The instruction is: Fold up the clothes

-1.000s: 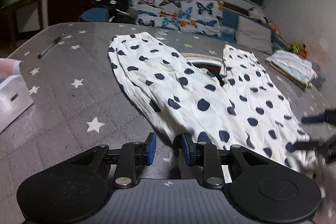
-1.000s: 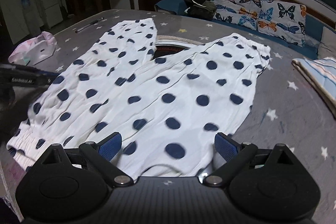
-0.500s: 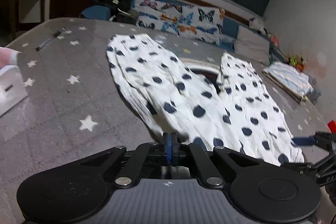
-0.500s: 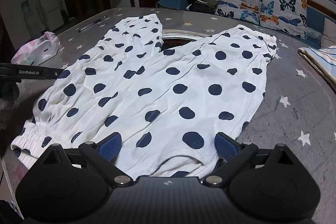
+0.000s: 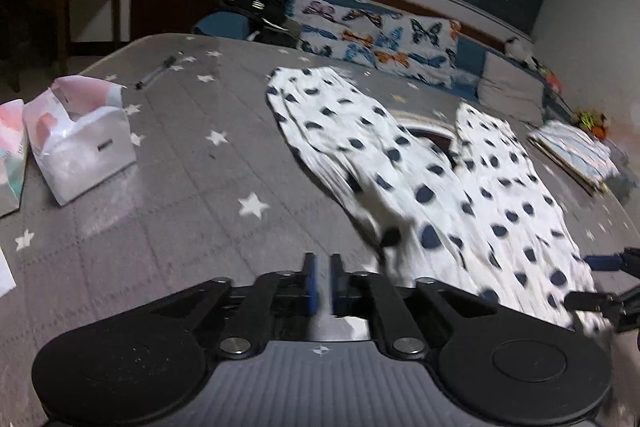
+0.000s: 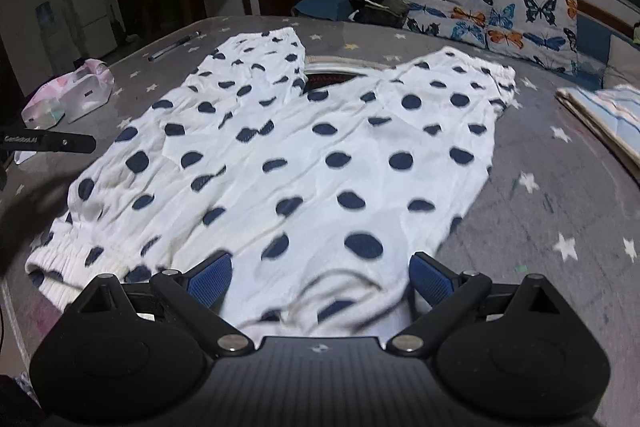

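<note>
White trousers with navy dots (image 5: pixel 440 187) lie spread on the grey star-patterned table (image 5: pixel 180 187), legs pointing away. My left gripper (image 5: pixel 320 283) hovers over bare table just left of the trousers' near edge. Its jaws stand a narrow gap apart and are opening, with nothing between them. In the right wrist view the trousers (image 6: pixel 320 155) fill the middle. My right gripper (image 6: pixel 320 279) stands wide open over the near hem, its pads on either side of the cloth and not pressing it. The right gripper's fingers (image 5: pixel 600 283) also show at the left view's right edge.
A white and pink plastic bag (image 5: pixel 84 147) sits on the table at the left, with a pen (image 5: pixel 156 73) beyond it. A folded striped cloth (image 5: pixel 576 155) lies at the far right. Behind the table is a sofa with butterfly cushions (image 5: pixel 380 43).
The left gripper shut, then parted slightly, and shifted left off the trousers' edge, bringing the white bag into view. The right gripper has stayed open over the hem.
</note>
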`<state>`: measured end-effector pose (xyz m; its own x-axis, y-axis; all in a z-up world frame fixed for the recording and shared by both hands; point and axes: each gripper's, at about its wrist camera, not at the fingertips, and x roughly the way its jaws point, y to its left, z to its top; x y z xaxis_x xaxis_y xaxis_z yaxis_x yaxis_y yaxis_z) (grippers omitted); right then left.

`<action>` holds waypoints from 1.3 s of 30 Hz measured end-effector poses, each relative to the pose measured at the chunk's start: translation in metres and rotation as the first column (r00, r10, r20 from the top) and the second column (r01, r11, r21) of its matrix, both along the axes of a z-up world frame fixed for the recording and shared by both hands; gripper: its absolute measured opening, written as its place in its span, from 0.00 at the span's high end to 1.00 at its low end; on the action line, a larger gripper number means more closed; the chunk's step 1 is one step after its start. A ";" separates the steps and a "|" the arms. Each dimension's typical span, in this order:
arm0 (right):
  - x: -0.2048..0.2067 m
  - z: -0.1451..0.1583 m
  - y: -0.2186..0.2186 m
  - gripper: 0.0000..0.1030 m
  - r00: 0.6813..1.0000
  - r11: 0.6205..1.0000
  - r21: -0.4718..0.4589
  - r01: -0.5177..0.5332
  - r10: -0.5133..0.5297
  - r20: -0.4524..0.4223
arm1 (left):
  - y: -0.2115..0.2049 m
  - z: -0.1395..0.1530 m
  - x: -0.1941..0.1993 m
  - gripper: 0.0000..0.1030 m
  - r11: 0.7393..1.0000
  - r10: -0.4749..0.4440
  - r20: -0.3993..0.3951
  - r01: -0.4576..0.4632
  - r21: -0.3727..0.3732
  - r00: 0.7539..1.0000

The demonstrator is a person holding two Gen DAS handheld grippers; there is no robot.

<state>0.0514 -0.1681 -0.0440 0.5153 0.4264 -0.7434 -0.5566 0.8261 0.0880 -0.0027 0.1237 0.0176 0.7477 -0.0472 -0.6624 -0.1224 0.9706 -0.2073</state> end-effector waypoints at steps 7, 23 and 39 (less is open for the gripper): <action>-0.021 0.002 -0.018 0.21 0.996 0.998 0.050 0.048 -0.044 -0.083 | -0.026 0.000 -0.021 0.48 0.995 -0.104 -0.014 0.104 0.000 0.995; -0.054 0.010 -0.017 0.82 0.992 0.992 0.119 0.047 -0.032 -0.122 | -0.055 -0.009 -0.046 0.92 0.984 -0.159 -0.046 0.155 -0.090 0.986; -0.071 0.040 -0.050 0.67 0.994 0.989 0.107 0.099 -0.093 -0.062 | -0.027 0.029 -0.060 0.92 0.977 -0.172 -0.019 0.168 -0.134 0.985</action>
